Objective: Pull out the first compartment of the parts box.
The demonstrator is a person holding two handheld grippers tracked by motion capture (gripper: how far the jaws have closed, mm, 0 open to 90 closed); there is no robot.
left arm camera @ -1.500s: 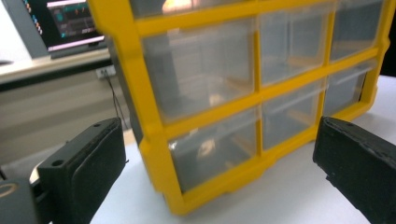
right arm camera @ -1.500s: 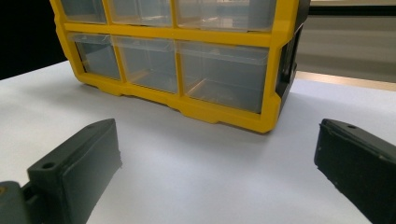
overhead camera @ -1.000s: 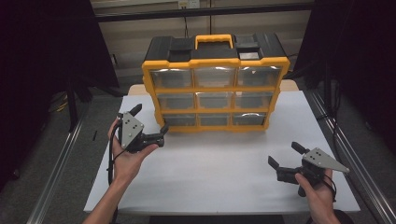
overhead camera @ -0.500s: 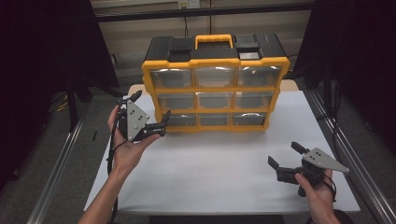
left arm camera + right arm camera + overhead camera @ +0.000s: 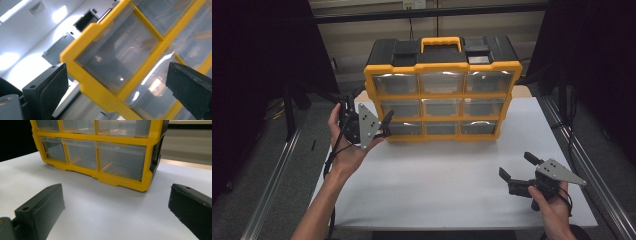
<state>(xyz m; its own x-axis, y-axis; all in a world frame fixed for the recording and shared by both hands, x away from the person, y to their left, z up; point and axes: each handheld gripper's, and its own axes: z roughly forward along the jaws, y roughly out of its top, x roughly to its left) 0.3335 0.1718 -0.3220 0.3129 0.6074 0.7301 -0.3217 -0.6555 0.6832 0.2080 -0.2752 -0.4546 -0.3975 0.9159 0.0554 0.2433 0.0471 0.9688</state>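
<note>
A yellow drawer cabinet [image 5: 442, 95] with a black top and an orange handle stands upright toward the far edge of the white table [image 5: 437, 175], its nine clear drawers facing the person. The left gripper [image 5: 379, 124] is raised at the cabinet's lower left corner, tilted, with its jaws spread apart and holding nothing; in the high view the grey plate covers much of its body. In the left gripper view the cabinet's corner [image 5: 117, 57] sits slanted between the jaws, and the drawer fronts carry glare that makes their insides hard to read. The right gripper [image 5: 518, 174] rests low over the table's near right, well apart from the cabinet, its jaws also wide and empty. In the right gripper view the cabinet's [image 5: 100, 155] top row is cut off.
</note>
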